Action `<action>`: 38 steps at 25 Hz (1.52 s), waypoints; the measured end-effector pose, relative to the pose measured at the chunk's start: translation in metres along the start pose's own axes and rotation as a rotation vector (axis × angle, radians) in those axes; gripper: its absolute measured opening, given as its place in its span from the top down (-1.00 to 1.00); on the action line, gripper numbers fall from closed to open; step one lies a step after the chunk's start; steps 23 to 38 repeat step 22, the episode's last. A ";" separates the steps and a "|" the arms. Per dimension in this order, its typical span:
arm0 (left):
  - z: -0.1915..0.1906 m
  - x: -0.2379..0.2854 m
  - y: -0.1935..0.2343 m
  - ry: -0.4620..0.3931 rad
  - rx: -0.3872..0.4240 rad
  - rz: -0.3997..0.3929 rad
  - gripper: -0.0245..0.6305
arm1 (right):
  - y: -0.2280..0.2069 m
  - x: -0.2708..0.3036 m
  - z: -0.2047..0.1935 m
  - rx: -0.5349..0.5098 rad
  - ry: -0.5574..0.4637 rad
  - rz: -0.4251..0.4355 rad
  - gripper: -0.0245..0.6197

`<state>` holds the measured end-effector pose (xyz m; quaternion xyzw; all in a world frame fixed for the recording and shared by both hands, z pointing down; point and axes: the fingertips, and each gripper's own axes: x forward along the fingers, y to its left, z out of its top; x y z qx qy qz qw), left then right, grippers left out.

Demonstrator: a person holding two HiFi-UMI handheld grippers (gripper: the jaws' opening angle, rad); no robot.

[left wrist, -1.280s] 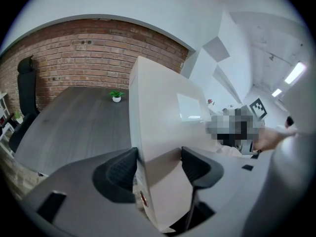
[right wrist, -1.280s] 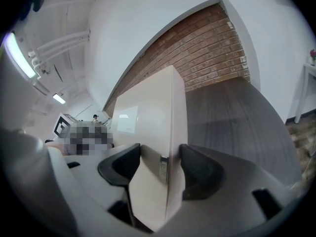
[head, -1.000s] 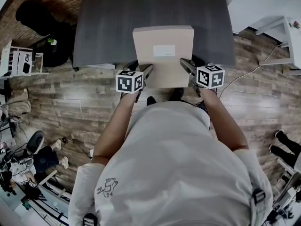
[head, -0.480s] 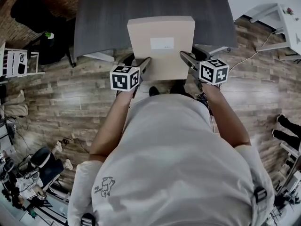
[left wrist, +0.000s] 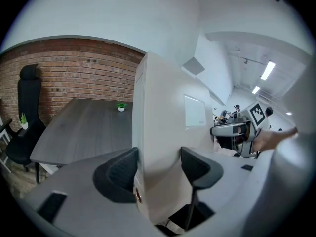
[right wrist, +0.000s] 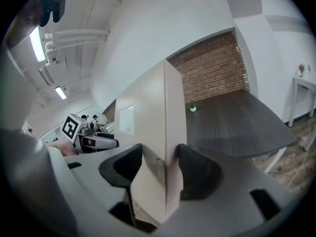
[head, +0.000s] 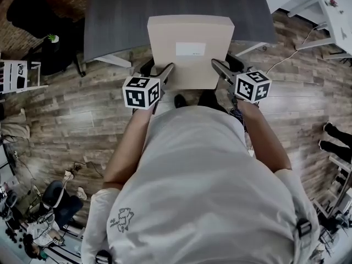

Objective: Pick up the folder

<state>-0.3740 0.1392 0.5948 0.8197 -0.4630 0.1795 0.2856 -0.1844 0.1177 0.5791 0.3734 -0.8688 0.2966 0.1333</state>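
Folder (head: pixel 190 34) lifted higher, left claw (head: pixel 164 73), right claw (head: pixel 219 69) clamping its sides

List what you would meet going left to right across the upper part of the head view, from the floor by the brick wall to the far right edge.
potted plant → left gripper, jaws shut on the folder's left edge → folder → right gripper, jaws shut on its right edge → white side table

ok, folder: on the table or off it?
Off. The left gripper and right gripper clamp the folder by its sides, raised clear of the table.
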 end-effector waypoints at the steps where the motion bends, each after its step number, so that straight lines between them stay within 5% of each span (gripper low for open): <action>1: -0.001 -0.001 -0.001 0.000 -0.001 -0.005 0.04 | 0.001 -0.002 -0.001 0.002 -0.001 -0.003 0.19; 38: 0.010 0.022 -0.003 0.008 -0.037 -0.007 0.05 | -0.025 0.006 0.014 0.012 0.006 0.000 0.20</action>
